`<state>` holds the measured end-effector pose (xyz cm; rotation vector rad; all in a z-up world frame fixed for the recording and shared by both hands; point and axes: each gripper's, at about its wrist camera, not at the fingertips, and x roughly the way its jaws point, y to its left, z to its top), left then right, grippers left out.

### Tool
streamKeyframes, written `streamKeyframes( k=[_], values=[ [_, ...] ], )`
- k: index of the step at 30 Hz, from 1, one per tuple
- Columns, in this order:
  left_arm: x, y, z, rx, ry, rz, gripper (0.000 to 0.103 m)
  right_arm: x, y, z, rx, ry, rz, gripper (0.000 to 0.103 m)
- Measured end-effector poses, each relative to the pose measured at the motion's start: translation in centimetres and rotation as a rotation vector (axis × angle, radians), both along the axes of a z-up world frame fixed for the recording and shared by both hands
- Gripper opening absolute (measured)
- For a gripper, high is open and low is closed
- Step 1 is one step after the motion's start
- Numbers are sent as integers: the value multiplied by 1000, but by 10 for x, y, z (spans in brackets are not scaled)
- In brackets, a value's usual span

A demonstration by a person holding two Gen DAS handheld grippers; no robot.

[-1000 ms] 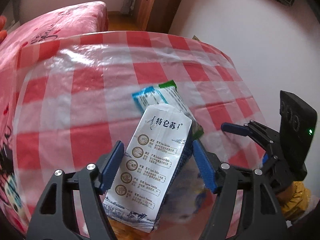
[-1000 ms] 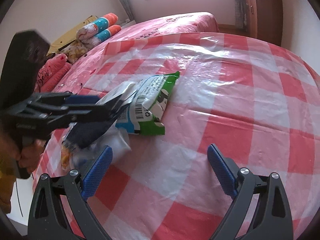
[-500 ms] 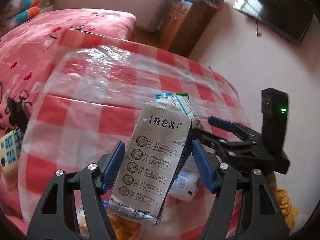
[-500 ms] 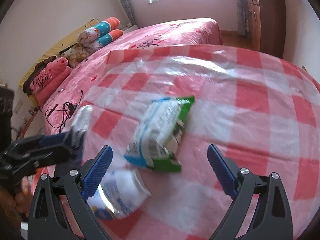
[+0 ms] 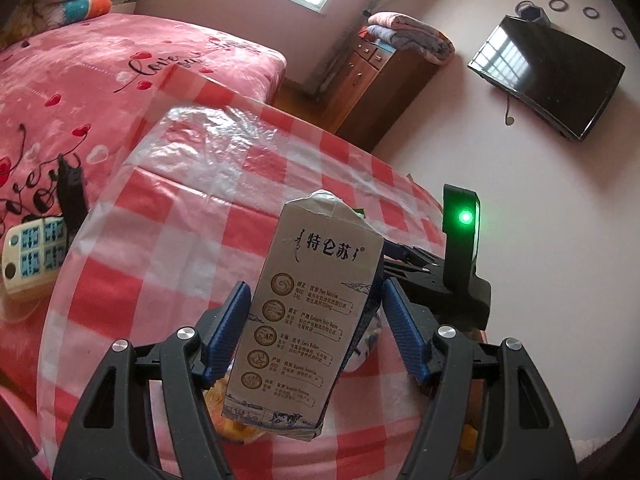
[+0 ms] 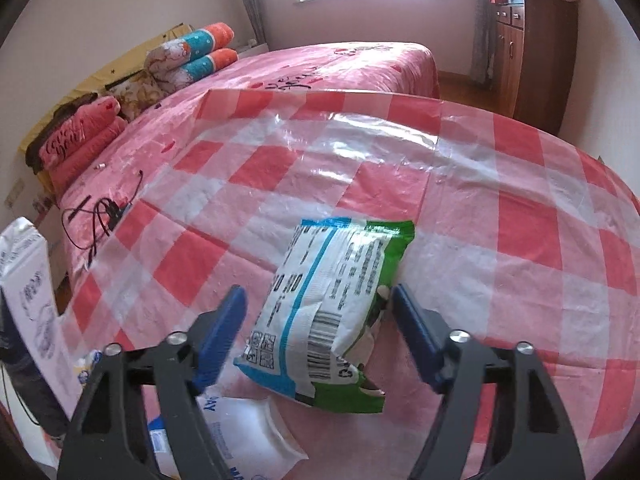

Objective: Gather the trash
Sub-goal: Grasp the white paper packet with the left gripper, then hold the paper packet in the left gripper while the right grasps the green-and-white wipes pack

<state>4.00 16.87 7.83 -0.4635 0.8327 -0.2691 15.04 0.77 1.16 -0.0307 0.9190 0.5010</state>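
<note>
My left gripper point(image 5: 316, 292) is shut on a grey-white milk carton point(image 5: 312, 312), held upright above the checked table point(image 5: 180, 220). The same carton point(image 6: 28, 280) shows at the left edge of the right wrist view. My right gripper point(image 6: 319, 294) straddles a green, blue and white snack packet point(image 6: 332, 300) lying on the tablecloth. Its jaws are closing, with the packet between them and a gap still at the left pad. A white pouch point(image 6: 248, 432) lies on the cloth just below that gripper's left finger. The right gripper's body point(image 5: 440, 280), with its green light, sits behind the carton.
A yellow-orange wrapper point(image 5: 236, 428) lies under the carton. The pink bed point(image 6: 340, 64) adjoins the table's far and left sides, with black cables point(image 6: 100, 216) and a keypad device point(image 5: 32, 252) on it. A wooden cabinet point(image 6: 532, 52) stands at the far right, a television point(image 5: 548, 76) on the wall.
My left gripper has lifted and rolled with the carton in it, moving off to the left. My right gripper has slid forward over the green packet and its jaws have narrowed around it.
</note>
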Motion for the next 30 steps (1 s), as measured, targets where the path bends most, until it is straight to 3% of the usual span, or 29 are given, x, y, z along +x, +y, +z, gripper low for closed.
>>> streamKeyframes(
  k=[8, 26, 28, 30],
  values=[
    [-22, 14, -9, -18, 25, 29, 68, -13, 9, 1, -37, -53, 41, 53],
    [-69, 32, -11, -69, 4, 55, 67, -98, 20, 6, 38, -33, 140, 46],
    [-73, 33, -10, -81, 3, 47, 47, -109, 21, 9, 42, -38, 142, 46],
    [-77, 35, -10, -101, 4, 43, 43, -118, 20, 13, 51, -43, 143, 46]
  ],
)
